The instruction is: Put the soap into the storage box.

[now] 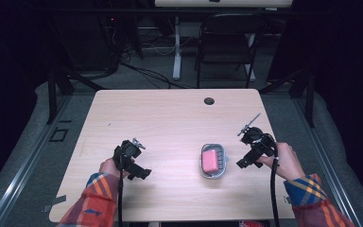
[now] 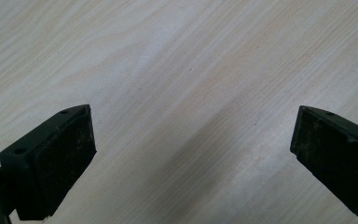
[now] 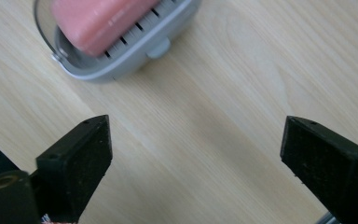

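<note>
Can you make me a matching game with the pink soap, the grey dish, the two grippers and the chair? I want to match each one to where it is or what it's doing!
Things:
1. pink soap
2. grey soap dish
3. left gripper
4. folding chair

Places or states:
A. on the floor beyond the table's far edge
B. lying inside the dish
C. jaws wide apart over bare wood, nothing between them
D. standing on the table, close to the right gripper

Pairs: 1-B, 2-D, 3-C, 4-A
</note>
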Demonstrator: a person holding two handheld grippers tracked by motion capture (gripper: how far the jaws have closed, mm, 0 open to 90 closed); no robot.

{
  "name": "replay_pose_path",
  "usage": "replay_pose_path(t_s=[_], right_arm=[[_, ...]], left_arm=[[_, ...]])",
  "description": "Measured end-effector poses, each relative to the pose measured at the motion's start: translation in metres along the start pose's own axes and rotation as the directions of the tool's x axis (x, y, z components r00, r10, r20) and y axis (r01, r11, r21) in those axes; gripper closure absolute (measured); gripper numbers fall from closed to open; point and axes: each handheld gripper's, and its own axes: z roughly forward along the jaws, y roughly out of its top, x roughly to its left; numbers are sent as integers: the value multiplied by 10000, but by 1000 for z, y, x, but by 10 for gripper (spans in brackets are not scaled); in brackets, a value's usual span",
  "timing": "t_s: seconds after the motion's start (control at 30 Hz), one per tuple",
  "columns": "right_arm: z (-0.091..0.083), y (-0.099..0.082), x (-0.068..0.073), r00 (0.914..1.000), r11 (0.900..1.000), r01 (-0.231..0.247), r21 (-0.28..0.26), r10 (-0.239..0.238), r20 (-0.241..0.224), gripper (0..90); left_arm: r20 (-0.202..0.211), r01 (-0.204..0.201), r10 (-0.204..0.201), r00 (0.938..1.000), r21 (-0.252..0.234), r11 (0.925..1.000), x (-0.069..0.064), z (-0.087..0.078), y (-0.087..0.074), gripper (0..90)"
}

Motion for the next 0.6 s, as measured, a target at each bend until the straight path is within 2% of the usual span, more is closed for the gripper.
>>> replay_pose_path(t_s=[0.17,0.2,0.33,0.4,0.43,0.53,0.57,0.6], right_arm=[[5,-22,-8,9995,9996,-230,-180,234,219,21],[5,-25,-10,9995,9999,-106,-16,107,302,19],[13,-45,-16,9983,9987,-327,-382,345,478,7],[16,-54,-19,9975,9992,-286,-274,303,638,2],[19,-59,-20,9975,9982,-389,-463,415,569,0],[24,-70,-22,9972,9989,-263,-391,289,684,0],[28,-77,-23,9965,9981,-323,-533,363,758,0],[28,-77,-23,9965,9981,-323,-533,363,758,0]], left_arm=[[-23,-44,44,10000,31,10000,0,0,0,0],[-21,-43,43,10000,36,10000,0,0,0,0],[-28,-48,48,10000,67,10000,0,0,0,0],[-32,-56,56,10000,75,10000,0,1,0,0],[-27,-58,58,10000,78,10000,0,1,0,0],[-34,-65,65,10000,100,9999,-1,1,0,0],[-33,-66,66,10000,103,9999,-1,1,0,0],[-28,-75,76,10000,101,9999,-1,1,0,0]])
